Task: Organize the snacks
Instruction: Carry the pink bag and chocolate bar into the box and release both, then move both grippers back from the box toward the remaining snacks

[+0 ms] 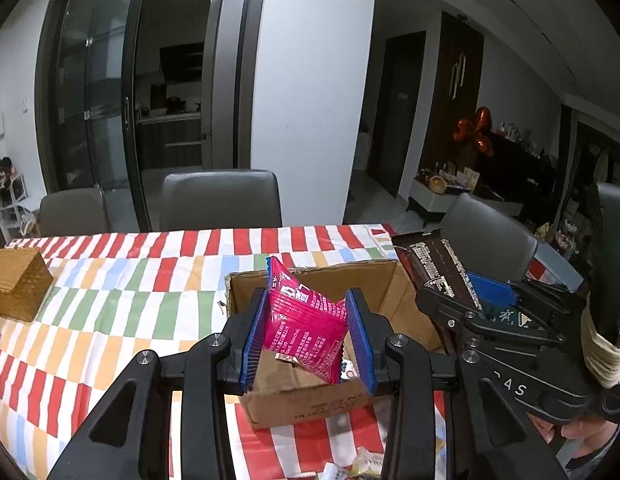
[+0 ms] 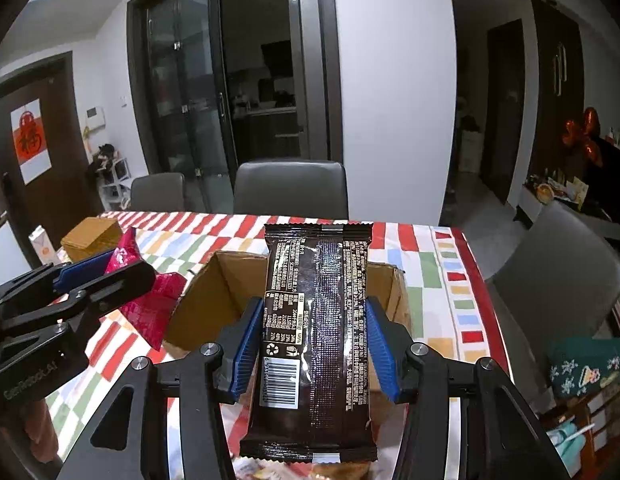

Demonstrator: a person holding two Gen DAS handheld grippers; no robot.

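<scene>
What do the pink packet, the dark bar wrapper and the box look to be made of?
Pink packet: thin plastic film, it seems; creased and faintly shiny. Dark wrapper: glossy film, possibly foil-lined; glints, crimped serrated ends. Box: plain matte brown cardboard with rough cut edges.

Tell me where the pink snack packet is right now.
The pink snack packet is clamped between the left gripper's blue fingers, over the open cardboard box; the right wrist view shows it left of the box.

Home dining room: tablecloth-covered table [image 1: 150, 264], chairs [image 2: 290, 188], kitchen beyond glass doors [image 2: 182, 92].
</scene>
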